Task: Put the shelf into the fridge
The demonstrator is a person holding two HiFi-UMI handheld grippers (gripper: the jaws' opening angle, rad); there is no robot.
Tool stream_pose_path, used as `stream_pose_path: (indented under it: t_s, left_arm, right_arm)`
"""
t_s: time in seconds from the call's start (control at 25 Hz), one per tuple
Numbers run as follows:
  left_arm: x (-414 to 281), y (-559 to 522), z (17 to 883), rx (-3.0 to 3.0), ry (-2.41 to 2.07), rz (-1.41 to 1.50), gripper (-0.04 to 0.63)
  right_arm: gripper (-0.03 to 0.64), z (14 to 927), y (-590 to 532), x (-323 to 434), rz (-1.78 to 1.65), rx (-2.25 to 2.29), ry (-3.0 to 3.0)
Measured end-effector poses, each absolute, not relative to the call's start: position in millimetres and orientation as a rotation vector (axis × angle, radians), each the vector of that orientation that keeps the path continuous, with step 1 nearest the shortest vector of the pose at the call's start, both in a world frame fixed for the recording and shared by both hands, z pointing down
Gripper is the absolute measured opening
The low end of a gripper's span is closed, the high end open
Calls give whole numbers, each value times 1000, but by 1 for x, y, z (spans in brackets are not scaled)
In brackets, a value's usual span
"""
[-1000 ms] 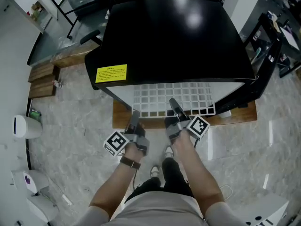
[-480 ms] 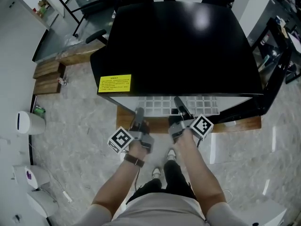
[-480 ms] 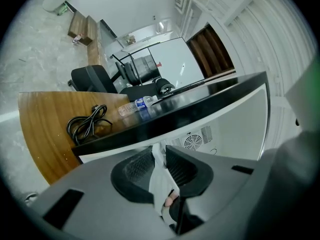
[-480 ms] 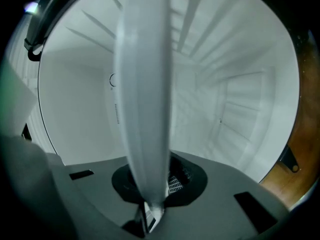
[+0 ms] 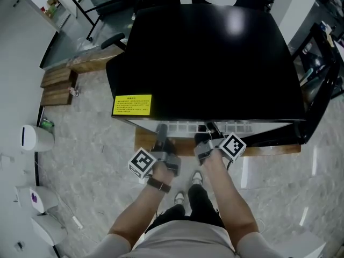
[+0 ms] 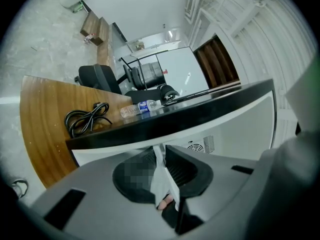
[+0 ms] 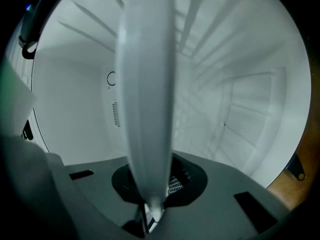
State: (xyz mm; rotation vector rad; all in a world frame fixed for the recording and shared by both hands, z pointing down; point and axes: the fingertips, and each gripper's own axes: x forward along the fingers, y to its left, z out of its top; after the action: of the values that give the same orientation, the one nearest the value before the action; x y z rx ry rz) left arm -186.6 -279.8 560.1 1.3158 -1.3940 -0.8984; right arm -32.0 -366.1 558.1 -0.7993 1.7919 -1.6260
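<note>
The black fridge [image 5: 209, 63] stands open toward me, its white inside filling the right gripper view. The white wire shelf [image 5: 236, 127] lies almost fully inside it; only a narrow strip of grid shows under the top's front edge. My left gripper [image 5: 161, 130] is shut on the shelf's front edge at the left, and the thin white edge [image 6: 161, 176] sits pinched between its jaws. My right gripper [image 5: 209, 129] is shut on the front edge further right, where a white bar [image 7: 146, 99] runs up out of its jaws.
The fridge rests on a wooden platform [image 5: 269, 147], with a yellow label [image 5: 132, 104] on its top. Its door [image 5: 317, 90] stands open at the right. A cable [image 6: 87, 116] and a bottle [image 6: 140, 107] lie on the wood. A white bin [image 5: 33, 137] stands left.
Both grippers have moved forward with the shelf. Much less of the white grid sticks out of the fridge than a second ago.
</note>
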Motion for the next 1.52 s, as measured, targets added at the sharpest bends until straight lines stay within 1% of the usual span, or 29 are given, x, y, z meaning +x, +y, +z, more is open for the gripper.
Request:
stream_pose_path:
  t_s: [0.36,0.52,0.76,0.96,1.2,1.36,1.52]
  left_arm:
    - [-175,-278,556,1344,-1399,-871,61]
    - [-164,-283,547,1369,-1336,-912,61]
    - [-169,-282,550,1398,-1378,-844,61]
    - [-157,-280,550,1436,-1350,-811,61]
    - [-135,-264,544,1534,-1309,-724,58]
    - [-123,-249,535,1616,-1296,-652,44]
    - [-120,-232,522,1708,-1324,-550,34]
  right_arm:
    - [44,560,-383,-34,-1635,-813,1800]
    - [44,560,-394,-37,-1636,-819,1803]
    - [44,585,-389,-29,-1733,-988,1788]
    - [48,553,-396,-39,-1584,-733,1824]
    - [54,559,-359,-26,-1605,-751,1813]
    - [52,558,-326,-16,-1592,-842,1901]
    - [49,542,-300,-10,-1511,-864,1997]
